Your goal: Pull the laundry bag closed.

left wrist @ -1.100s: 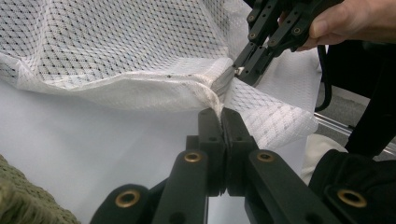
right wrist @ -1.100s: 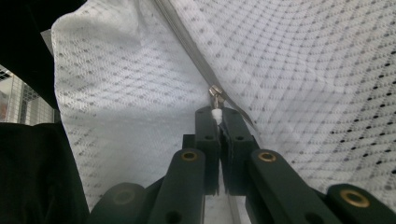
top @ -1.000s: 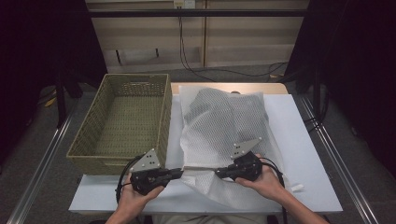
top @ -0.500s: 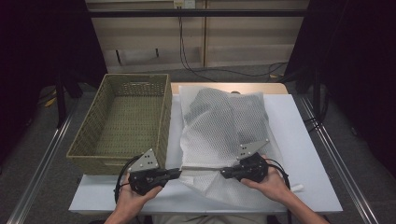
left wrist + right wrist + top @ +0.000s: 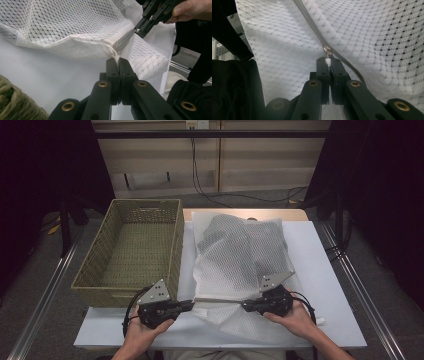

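A white mesh bag (image 5: 240, 255) lies on the white table (image 5: 320, 260), its grey zipper (image 5: 217, 299) running along the near edge. My left gripper (image 5: 190, 305) is shut on the bag's edge at the zipper's left end; in the left gripper view the jaws (image 5: 119, 60) pinch the seam of the bag (image 5: 62, 22). My right gripper (image 5: 245, 306) is shut on the zipper pull. In the right gripper view its tips (image 5: 328, 60) clamp the white tab just below the metal slider (image 5: 327, 49). The zipper (image 5: 125, 40) is stretched taut between the two grippers.
A woven basket (image 5: 177, 245) with nothing in it stands at the left of the table, close to my left hand; its corner (image 5: 15, 102) shows in the left gripper view. Cables run across the floor behind the table. A metal rail (image 5: 360, 285) runs along the table's right side.
My right gripper has edged a little to the right with the zipper pull, so the stretch of zipper between the grippers is slightly longer. The left gripper has stayed put.
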Tool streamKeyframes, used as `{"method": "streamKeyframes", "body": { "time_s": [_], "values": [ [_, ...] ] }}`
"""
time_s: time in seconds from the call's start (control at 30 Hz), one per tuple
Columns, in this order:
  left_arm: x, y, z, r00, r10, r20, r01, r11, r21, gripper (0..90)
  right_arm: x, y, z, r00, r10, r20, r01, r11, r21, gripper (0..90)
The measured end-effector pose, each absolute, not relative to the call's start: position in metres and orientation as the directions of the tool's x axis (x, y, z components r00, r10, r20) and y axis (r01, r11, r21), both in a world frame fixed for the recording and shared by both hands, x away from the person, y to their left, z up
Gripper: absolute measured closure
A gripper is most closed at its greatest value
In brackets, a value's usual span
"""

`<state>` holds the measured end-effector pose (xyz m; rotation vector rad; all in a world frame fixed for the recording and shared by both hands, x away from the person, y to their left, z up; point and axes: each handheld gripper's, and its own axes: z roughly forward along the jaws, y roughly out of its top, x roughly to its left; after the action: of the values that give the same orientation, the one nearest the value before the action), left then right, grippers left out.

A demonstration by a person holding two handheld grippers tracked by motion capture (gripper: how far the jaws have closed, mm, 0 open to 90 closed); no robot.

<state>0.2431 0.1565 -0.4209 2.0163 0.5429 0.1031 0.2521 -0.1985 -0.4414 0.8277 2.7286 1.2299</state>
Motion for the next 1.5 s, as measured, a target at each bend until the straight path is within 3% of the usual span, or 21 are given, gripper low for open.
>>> {"method": "streamKeyframes", "body": {
  "time_s": [1.5],
  "values": [
    [0.243,0.158,-0.421,0.894,0.428,-0.132,0.326,-0.420,0.847,88.6,0.244,-0.236,-0.435,-0.815,0.554,0.169,0.491,0.506,0.709,87.0]
  ]
}}
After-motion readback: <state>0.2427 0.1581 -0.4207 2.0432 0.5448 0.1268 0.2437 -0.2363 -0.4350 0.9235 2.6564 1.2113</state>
